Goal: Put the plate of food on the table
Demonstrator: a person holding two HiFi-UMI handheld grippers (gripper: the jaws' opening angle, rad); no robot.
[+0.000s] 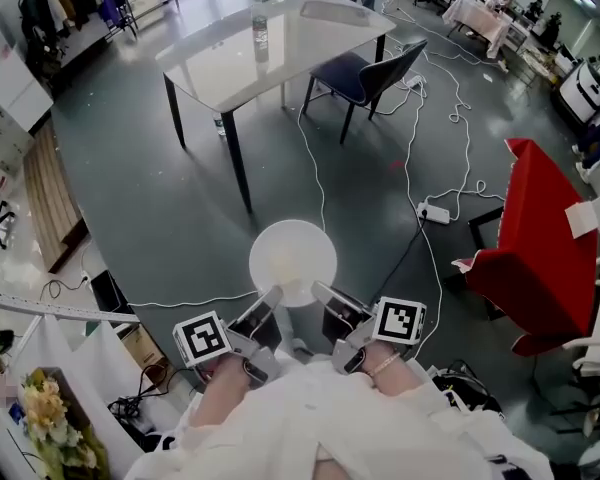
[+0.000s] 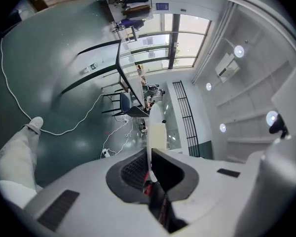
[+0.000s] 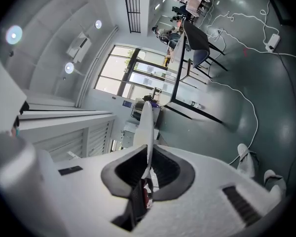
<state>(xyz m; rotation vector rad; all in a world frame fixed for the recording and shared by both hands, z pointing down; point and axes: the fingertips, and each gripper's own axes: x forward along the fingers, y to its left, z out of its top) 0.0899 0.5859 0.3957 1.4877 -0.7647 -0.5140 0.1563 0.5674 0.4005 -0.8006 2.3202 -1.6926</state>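
A round white plate hangs over the grey floor in the head view, held level by both grippers at its near rim. My left gripper is shut on the plate's left near edge, and my right gripper is shut on its right near edge. In the left gripper view the plate shows edge-on between the dark pads. The right gripper view shows the same thin plate rim clamped in its jaws. The glossy grey table stands ahead, some way off. Food on the plate is washed out and hard to make out.
A dark blue chair stands at the table's right side. White cables trail across the floor to a power strip. A red seat is at the right. A bottle stands on the table. Boxes and flowers sit at lower left.
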